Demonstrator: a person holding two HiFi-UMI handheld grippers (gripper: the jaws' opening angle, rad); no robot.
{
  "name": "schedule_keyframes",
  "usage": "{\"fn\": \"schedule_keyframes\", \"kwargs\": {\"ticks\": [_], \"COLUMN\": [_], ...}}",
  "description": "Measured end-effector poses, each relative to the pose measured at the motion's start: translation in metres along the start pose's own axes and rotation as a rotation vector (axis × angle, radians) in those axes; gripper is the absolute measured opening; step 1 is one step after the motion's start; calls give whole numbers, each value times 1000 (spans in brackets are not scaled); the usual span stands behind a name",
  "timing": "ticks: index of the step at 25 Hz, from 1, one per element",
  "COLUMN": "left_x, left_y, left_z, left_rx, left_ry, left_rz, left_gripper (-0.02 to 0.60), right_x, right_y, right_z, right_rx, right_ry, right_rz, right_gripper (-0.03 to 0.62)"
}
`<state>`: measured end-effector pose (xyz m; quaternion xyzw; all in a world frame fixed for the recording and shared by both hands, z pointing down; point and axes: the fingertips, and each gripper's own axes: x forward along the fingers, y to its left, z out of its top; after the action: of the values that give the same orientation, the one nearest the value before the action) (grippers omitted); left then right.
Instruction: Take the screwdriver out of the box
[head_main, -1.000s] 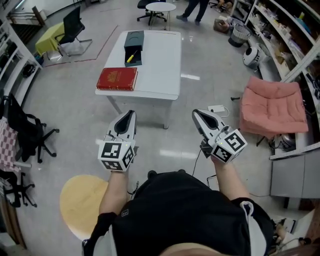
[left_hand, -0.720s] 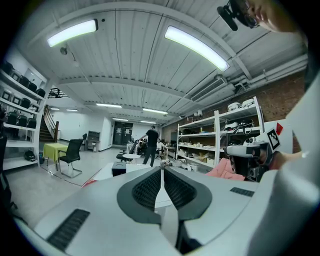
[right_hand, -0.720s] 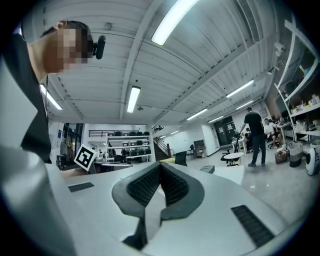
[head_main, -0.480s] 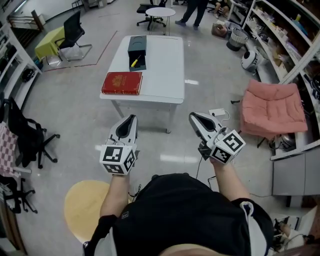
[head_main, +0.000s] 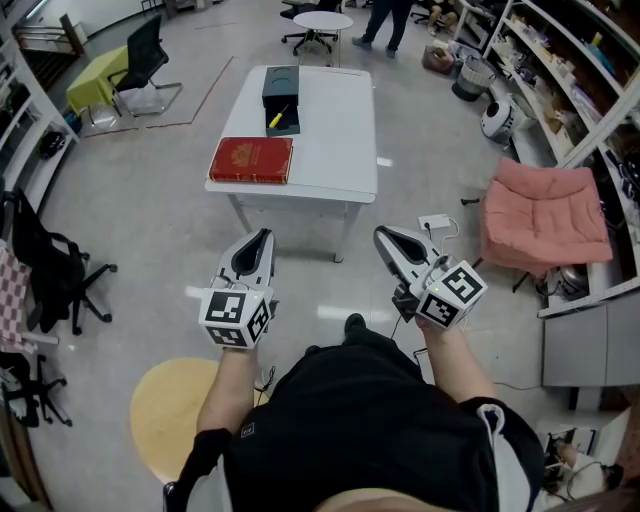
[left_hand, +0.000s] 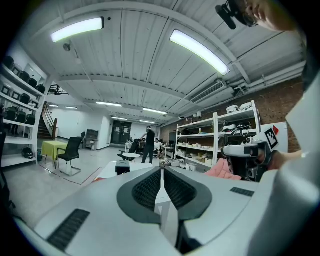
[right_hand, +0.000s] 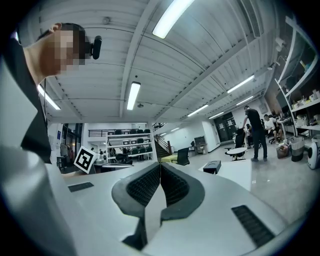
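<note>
A dark box (head_main: 281, 98) stands open at the far end of the white table (head_main: 335, 150), and a yellow-handled screwdriver (head_main: 273, 119) lies in its tray. Both grippers hang over the floor, well short of the table. My left gripper (head_main: 264, 236) is shut and empty, pointing toward the table. My right gripper (head_main: 380, 235) is also shut with nothing in it. The box (left_hand: 122, 167) shows small and far beyond the closed left jaws, and the same box (right_hand: 212, 166) appears far to the right of the closed right jaws.
A red book (head_main: 251, 159) lies on the table's near left. A pink cushioned chair (head_main: 545, 215) stands right, shelves (head_main: 570, 60) behind it. A round yellow stool (head_main: 170, 410) is at my left, black chairs (head_main: 50, 260) further left. People stand by a small round table (head_main: 317, 20).
The table and box have drawn nearer and lower in the head view as I walk toward them. Both grippers stay shut and keep their places before me.
</note>
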<state>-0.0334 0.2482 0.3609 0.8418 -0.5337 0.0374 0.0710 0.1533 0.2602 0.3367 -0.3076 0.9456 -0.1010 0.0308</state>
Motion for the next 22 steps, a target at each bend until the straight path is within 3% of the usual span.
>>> {"fn": "schedule_keyframes", "kwargs": {"ticks": [10,22], "left_x": [34,136], "left_y": [19,62], "left_z": [-4,-4], "left_rx": [0,0], "left_ry": [32,92], "left_rz": [13,59], "left_gripper": [34,34], "right_x": [28,95], "right_y": [-36,-143], "right_z": [-3,-9], "right_rx": [40,117], "right_ry": [-13,11], "right_rz": [13,60], "right_gripper": [29,29]}}
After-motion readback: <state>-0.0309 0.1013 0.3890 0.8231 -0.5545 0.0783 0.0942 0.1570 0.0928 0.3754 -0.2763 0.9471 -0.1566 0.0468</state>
